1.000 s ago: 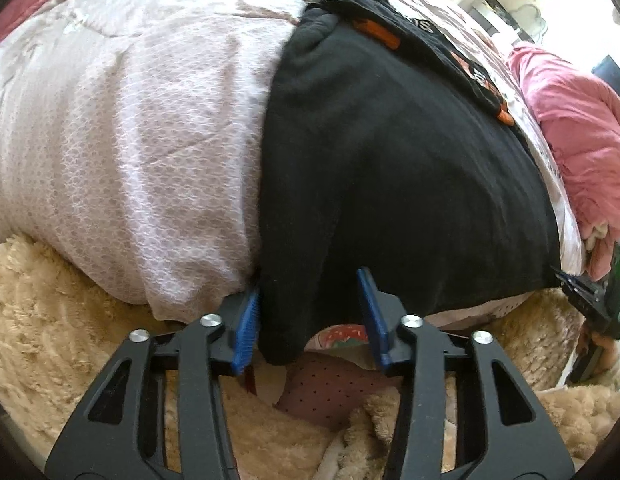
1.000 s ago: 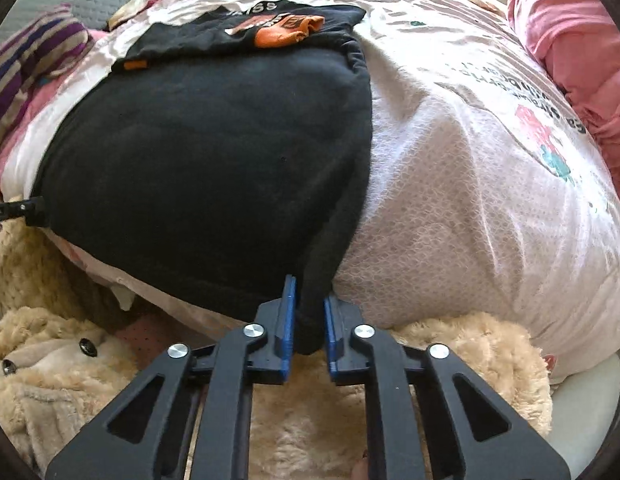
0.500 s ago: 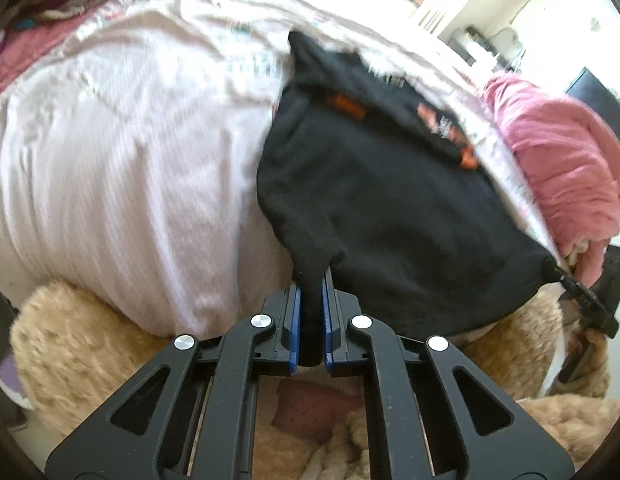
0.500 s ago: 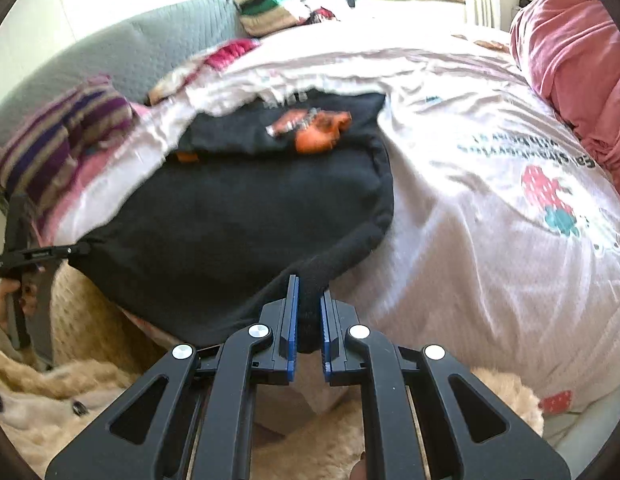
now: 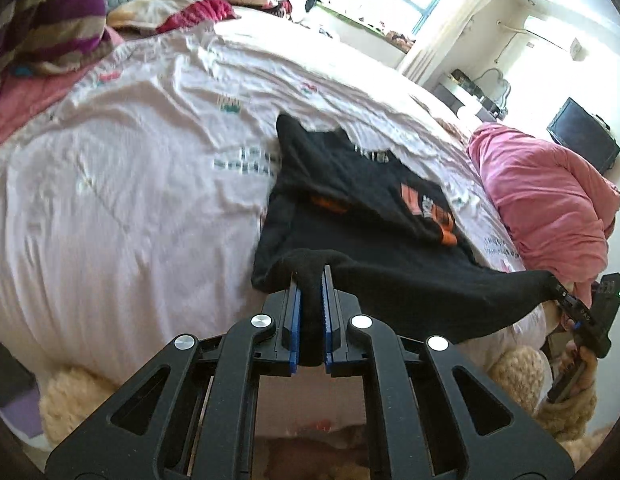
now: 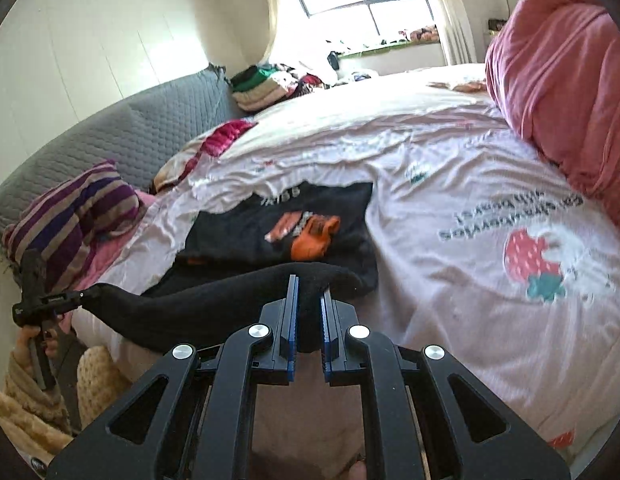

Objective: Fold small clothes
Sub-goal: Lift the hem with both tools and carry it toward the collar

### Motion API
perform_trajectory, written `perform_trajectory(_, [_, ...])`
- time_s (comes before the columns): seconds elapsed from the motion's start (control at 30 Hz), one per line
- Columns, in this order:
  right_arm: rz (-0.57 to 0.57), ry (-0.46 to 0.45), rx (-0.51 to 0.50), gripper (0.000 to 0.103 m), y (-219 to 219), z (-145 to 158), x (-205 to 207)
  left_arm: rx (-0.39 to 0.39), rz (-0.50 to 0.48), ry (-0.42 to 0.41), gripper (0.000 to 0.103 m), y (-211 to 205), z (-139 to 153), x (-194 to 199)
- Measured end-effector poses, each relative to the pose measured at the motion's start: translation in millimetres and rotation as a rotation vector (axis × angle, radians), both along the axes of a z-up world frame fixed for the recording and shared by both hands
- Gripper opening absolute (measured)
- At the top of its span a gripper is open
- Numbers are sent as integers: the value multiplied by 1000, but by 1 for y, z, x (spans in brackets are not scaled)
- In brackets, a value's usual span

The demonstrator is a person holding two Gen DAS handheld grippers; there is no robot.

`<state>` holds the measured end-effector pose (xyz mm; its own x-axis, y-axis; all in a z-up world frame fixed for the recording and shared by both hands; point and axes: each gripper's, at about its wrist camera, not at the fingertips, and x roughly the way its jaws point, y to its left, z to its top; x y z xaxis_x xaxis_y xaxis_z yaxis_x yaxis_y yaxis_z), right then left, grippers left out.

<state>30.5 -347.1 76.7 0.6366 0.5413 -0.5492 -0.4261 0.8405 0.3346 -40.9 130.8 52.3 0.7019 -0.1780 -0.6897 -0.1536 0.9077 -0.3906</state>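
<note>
Left gripper clamped tight on the near-left corner of the black garment on the bed, right gripper pinching the near-right corner likewise, hem taut between them, so uneven pulling could skew the fold or slip a corner.

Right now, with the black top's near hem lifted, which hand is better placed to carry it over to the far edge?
Neither alone: the left gripper and right gripper each clamp one hem corner of the black top, the hem hanging between them above the bed. Probably move both together.
</note>
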Motion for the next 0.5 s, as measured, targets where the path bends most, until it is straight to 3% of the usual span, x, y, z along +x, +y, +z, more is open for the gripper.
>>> perform_trajectory(0.23, [-41, -47, -35, 8, 11, 9, 19, 102, 18, -29, 3, -8, 18, 23])
perform_trajectory(0.5, [-76, -65, -55, 8, 17, 9, 35, 123, 36, -59, 3, -9, 29, 38])
